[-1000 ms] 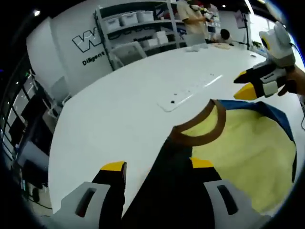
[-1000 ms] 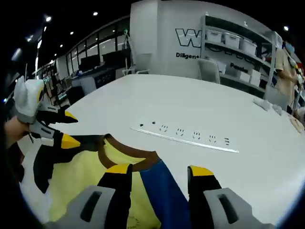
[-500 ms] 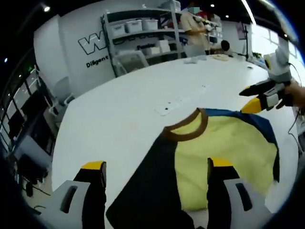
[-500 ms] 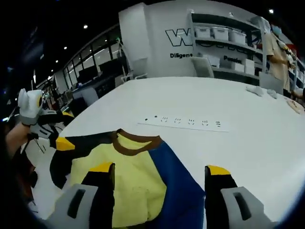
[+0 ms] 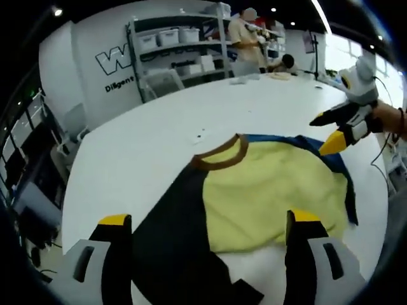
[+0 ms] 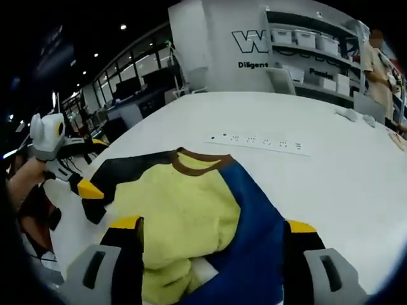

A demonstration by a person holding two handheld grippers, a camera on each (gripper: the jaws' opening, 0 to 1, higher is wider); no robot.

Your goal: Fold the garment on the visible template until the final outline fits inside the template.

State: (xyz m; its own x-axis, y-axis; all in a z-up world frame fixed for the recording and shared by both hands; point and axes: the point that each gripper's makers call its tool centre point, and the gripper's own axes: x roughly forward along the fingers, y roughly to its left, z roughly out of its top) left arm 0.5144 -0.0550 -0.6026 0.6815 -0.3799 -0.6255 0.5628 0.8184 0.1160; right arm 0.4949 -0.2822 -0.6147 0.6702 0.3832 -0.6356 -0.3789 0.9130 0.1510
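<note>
Since a second ago both grippers have drawn back from the garment [image 5: 254, 190], which now lies spread further across the white table [image 5: 146, 133]. Left gripper [image 5: 206, 222] jaws stand wide apart, holding nothing, over the black sleeve. Right gripper [image 6: 213, 225] is likewise spread wide and empty above the blue sleeve

I cannot find any template outline under the garment [image 5: 254, 197]. Its lower hem [image 6: 191, 279] is cut off behind my jaws. Wall lettering [image 6: 261, 63] too blurred to read fully.
</note>
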